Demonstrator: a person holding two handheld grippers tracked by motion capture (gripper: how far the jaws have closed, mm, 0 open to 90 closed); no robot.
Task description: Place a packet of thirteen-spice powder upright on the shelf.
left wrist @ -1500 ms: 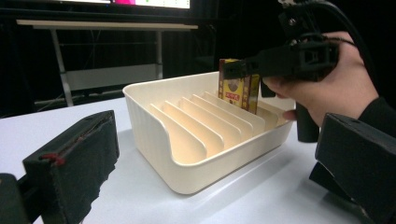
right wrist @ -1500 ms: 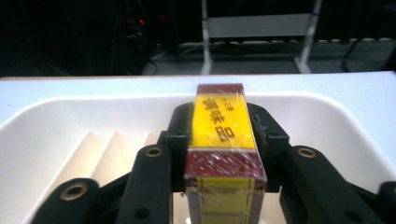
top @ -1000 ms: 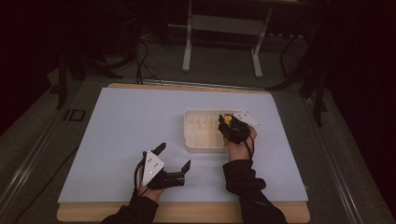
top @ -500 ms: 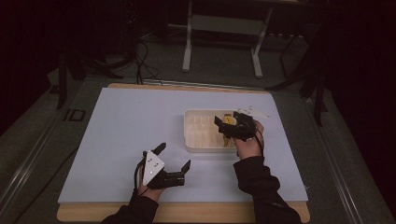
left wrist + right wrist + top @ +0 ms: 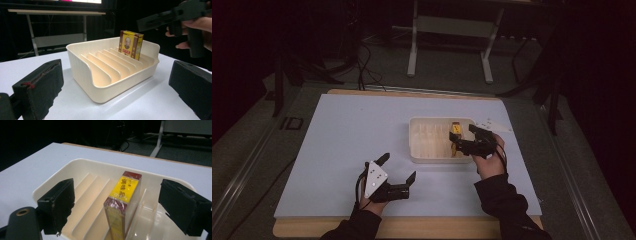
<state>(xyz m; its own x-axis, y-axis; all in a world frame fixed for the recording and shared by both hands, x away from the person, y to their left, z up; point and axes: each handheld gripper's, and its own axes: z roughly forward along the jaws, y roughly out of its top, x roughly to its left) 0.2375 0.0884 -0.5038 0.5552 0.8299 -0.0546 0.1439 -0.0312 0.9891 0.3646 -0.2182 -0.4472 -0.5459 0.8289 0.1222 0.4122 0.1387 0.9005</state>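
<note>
A pale blue mat (image 5: 362, 135) covers the wooden table (image 5: 412, 93), with dark floor and a metal stand (image 5: 452, 25) beyond the far edge. From my remote seat I read wide bare mat to the left of and in front of the cream slotted tray (image 5: 418, 145), which sits right of centre, well inside every table edge. In the left gripper view the tray holds 1 yellow-and-red box (image 5: 130, 45), upright in a slot at the far end, beside the end wall. My right gripper (image 5: 464, 137) hangs over the tray's right end; its 2 jaws have just been opening and now stand wide apart, 1 to each side of the box and clear of it, as the right gripper view shows (image 5: 120, 202). Nothing is gripped there. My left gripper (image 5: 398, 167) rests on the mat in front of the tray, apart from it, jaws spread wide and empty, pointing toward the tray's near corner (image 5: 100, 95).
</note>
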